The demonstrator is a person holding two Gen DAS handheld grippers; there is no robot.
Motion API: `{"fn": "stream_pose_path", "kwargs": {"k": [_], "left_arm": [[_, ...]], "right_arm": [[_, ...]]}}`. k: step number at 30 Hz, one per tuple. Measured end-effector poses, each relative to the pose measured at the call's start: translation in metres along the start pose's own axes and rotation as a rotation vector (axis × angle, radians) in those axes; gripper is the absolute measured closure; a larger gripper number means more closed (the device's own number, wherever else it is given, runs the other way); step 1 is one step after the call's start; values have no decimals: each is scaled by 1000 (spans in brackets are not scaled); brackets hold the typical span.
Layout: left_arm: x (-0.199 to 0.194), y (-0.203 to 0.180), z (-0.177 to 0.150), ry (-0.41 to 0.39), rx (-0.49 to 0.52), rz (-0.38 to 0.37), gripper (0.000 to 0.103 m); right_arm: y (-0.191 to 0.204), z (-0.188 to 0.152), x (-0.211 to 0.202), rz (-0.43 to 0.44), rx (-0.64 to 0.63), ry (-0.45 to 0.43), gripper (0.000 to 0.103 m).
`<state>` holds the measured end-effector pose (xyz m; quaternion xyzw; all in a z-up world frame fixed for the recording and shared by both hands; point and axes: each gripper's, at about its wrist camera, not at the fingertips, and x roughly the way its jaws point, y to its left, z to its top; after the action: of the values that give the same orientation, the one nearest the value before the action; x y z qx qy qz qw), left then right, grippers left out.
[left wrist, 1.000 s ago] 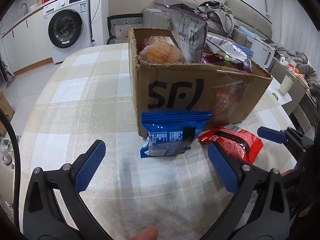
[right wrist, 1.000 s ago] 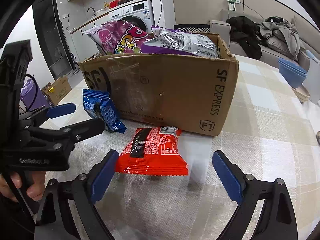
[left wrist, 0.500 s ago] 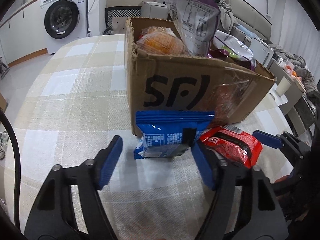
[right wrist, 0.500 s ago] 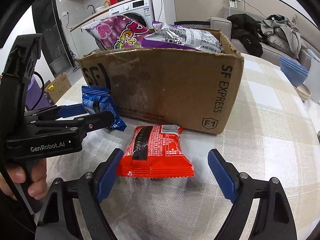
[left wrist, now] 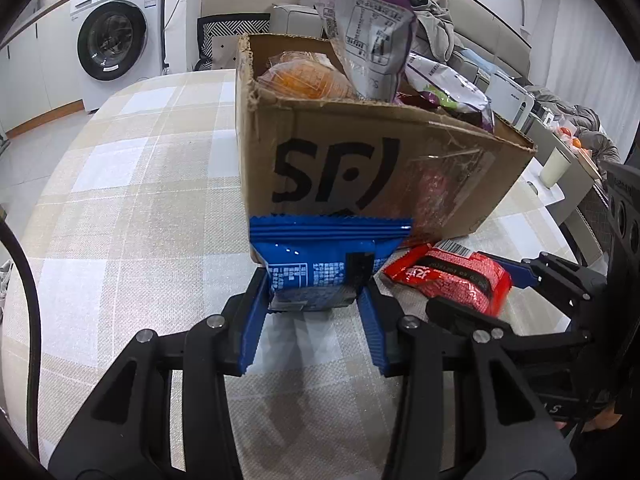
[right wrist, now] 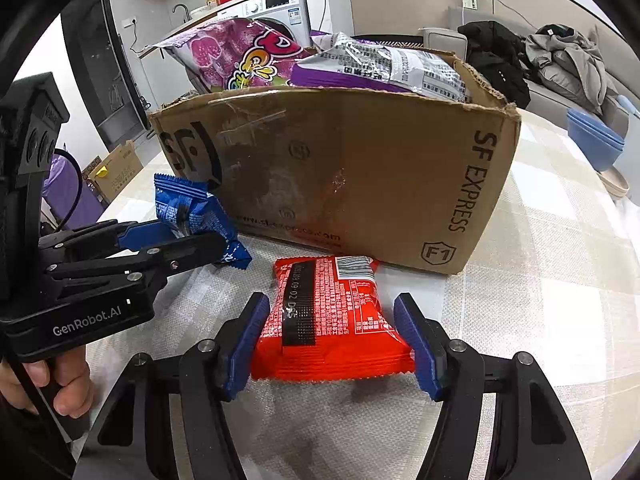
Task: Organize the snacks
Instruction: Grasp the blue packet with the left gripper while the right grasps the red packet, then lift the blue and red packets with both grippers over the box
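The left hand-held gripper (left wrist: pixel 314 300) has just closed on the blue packet (left wrist: pixel 320 264) (leaning against the box (left wrist: pixel 360 168)); the right hand-held gripper (right wrist: pixel 330 340) has just closed on the red packet (right wrist: pixel 328 320) lying on the surface (right wrist: pixel 540 300).

The cardboard box (right wrist: pixel 340 184) hides the lower parts of the snack bags standing in it: only the tops of the purple bag (right wrist: pixel 240 58) and the silver bag (left wrist: pixel 368 40) show above its rim, and the orange packet (left wrist: pixel 308 80) inside is seen only in part. In front of the box, the blue snack packet (left wrist: pixel 324 264) has its bottom edge sunk behind the left gripper (left wrist: pixel 316 312) pads, and in the right wrist view that gripper's fingers (right wrist: pixel 172 236) cover its middle. The hand (right wrist: pixel 48 388) below the left gripper is cut off by the picture's left edge, and the small print on the red snack packet (right wrist: pixel 332 320) is too fine to read.
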<state>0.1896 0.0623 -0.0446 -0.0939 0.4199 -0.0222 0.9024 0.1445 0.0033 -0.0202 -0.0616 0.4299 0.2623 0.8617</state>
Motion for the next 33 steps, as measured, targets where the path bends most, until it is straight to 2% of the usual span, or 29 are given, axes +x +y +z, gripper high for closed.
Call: {"fn": "stream_pose_path", "kwargs": {"k": [1,4,9,26,33], "left_arm": [[-2,0,-2,-1,0,1,62],[-8,2,-9,-5,-6,0,63],[-17,3,-21,-13,-10,3,63],[-67,-4,-30,-70,-7,-4,63],[-75,-6,-37,-62,-4,-7,63]], "right_arm": [[2,-1,-1,-2,-1,-2,48],[2,-2,-3,-3,1,-6,52],[-1,-4,-9,1,2,-19,53],[-5,-4,-35,8,-7,-84,57],[-1,-11,-23,13,-30,-12,56]]}}
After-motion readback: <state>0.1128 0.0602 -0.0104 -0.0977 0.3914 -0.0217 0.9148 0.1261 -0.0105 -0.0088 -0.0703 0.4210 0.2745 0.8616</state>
